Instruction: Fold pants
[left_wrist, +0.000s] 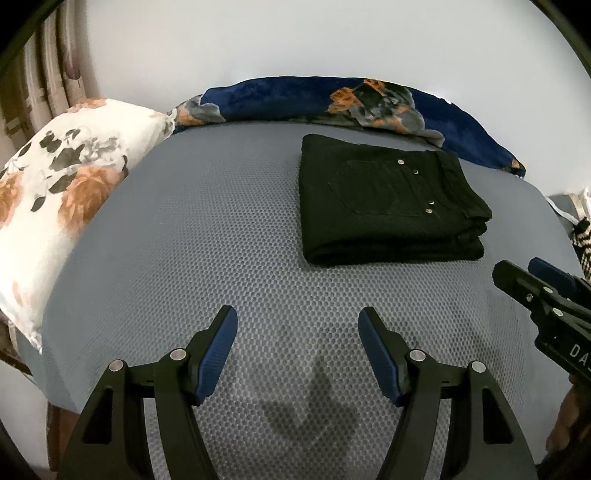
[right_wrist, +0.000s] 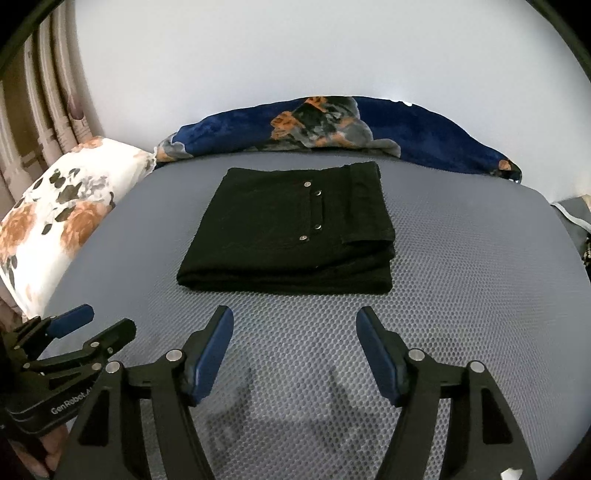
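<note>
The underside layers of the pants (right_wrist: 286, 230) are hidden beneath the top fold, and how many times the cloth is doubled cannot be told; only stacked edges are seen at the near right corner. The right gripper (left_wrist: 517, 271) is cut off by the frame edge in the left wrist view, and the left gripper (right_wrist: 98, 319) is partly cut off in the right wrist view. One pair of black pants is seen, folded into a compact rectangle and lying flat on the grey mat (right_wrist: 461, 277), well apart from both grippers. Four metal rivets are counted on its upper face. One floral pillow (left_wrist: 55, 195) and one blue blanket (left_wrist: 306, 98) are seen at the mat's far edges. Both pairs of jaws are held wide apart, with nothing between them.
</note>
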